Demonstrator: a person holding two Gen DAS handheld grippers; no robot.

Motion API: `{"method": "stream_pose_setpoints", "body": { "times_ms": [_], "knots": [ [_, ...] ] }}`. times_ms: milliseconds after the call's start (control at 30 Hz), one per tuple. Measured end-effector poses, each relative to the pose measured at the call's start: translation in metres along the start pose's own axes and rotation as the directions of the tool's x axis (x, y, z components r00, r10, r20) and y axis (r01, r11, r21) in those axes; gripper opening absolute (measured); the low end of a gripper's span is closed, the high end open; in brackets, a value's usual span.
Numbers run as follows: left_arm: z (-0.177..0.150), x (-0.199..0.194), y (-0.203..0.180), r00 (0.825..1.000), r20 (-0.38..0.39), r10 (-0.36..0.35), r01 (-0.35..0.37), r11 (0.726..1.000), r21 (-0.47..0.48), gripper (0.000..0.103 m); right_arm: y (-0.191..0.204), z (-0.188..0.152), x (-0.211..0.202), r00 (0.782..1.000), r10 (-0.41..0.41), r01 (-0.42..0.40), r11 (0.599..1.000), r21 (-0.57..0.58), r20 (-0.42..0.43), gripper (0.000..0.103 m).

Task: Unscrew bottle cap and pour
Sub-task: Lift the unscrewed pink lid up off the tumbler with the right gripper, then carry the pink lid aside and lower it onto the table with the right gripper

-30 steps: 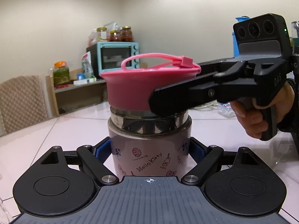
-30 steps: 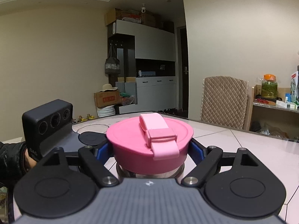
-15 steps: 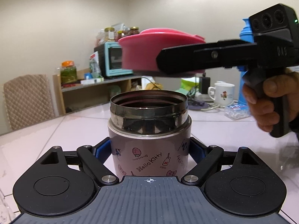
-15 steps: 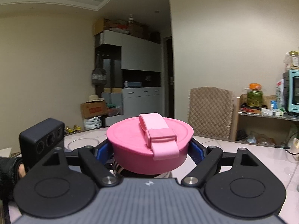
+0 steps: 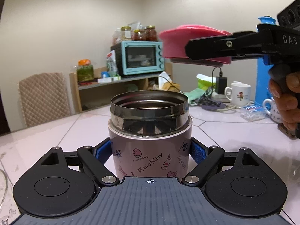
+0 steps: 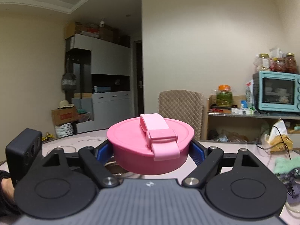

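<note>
Left wrist view: the left gripper [image 5: 150, 150] has its jaws closed on the lower body of the jar [image 5: 150, 140], a blue pad pressed to each side.
Jar: upright on the pale tiled table [image 5: 234, 131], pink body with "Hello Kitty" print, steel neck bare and mouth open; what is inside cannot be made out.
Lid from this view: the pink lid [image 5: 174, 43] hangs in the air above and to the right of the jar mouth, well clear of it, roughly level.
Right gripper from this view: the right gripper [image 5: 195, 46] reaches in from the right, one black finger across the near side of the lid; a hand [image 5: 286, 105] wraps the handle.
Right wrist view: the right gripper [image 6: 150, 150] has its jaws closed on the lid [image 6: 150, 146], blue pads against both sides.
Lid top: a lighter pink strap [image 6: 157, 133] runs across it and folds over the near edge.
Below the lid: a sliver of the jar rim [image 6: 112, 166] shows beneath and to the left.
Background: a teal oven [image 5: 139, 58] on a wooden shelf with jars on top, a quilted chair [image 5: 44, 97], a white mug [image 5: 240, 92] and a blue flask [image 5: 264, 60] on the table.
</note>
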State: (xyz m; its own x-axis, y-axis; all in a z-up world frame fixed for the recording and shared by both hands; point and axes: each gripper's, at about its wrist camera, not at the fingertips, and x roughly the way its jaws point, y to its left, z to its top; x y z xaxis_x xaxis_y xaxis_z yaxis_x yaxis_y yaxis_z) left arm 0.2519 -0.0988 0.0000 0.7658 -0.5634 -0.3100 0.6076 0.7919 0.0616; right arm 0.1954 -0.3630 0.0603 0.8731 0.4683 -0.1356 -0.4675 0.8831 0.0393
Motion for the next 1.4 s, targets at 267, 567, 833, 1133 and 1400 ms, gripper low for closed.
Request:
{"method": "stream_pose_setpoints", "body": {
  "times_ms": [267, 567, 833, 1133, 1400],
  "knots": [
    [-0.002, -0.013, -0.010, 0.999, -0.008, 0.042, -0.042, 0.999, -0.020, 0.089, -0.004, -0.014, -0.009, 0.994, -0.104, 0.105, 0.993, 0.061, -0.010, 0.085],
    [-0.003, -0.018, -0.013, 0.997, -0.014, 0.079, -0.079, 0.996, -0.048, 0.089, -0.009, -0.031, -0.024, 0.976, -0.212, 0.216, 0.973, 0.087, -0.058, 0.085],
    [-0.004, -0.020, -0.016, 0.994, -0.013, 0.105, -0.106, 0.992, -0.062, 0.089, -0.010, -0.044, -0.030, 0.957, -0.274, 0.282, 0.956, 0.077, -0.098, 0.085],
    [-0.004, -0.021, -0.026, 0.986, -0.017, 0.168, -0.169, 0.983, -0.073, 0.089, -0.010, -0.053, -0.025, 0.951, -0.282, 0.291, 0.955, 0.055, -0.124, 0.085],
    [-0.002, -0.021, -0.033, 0.977, -0.020, 0.214, -0.215, 0.972, -0.090, 0.089, -0.009, -0.060, -0.022, 0.947, -0.287, 0.298, 0.953, 0.059, -0.147, 0.085]
  ]
}}
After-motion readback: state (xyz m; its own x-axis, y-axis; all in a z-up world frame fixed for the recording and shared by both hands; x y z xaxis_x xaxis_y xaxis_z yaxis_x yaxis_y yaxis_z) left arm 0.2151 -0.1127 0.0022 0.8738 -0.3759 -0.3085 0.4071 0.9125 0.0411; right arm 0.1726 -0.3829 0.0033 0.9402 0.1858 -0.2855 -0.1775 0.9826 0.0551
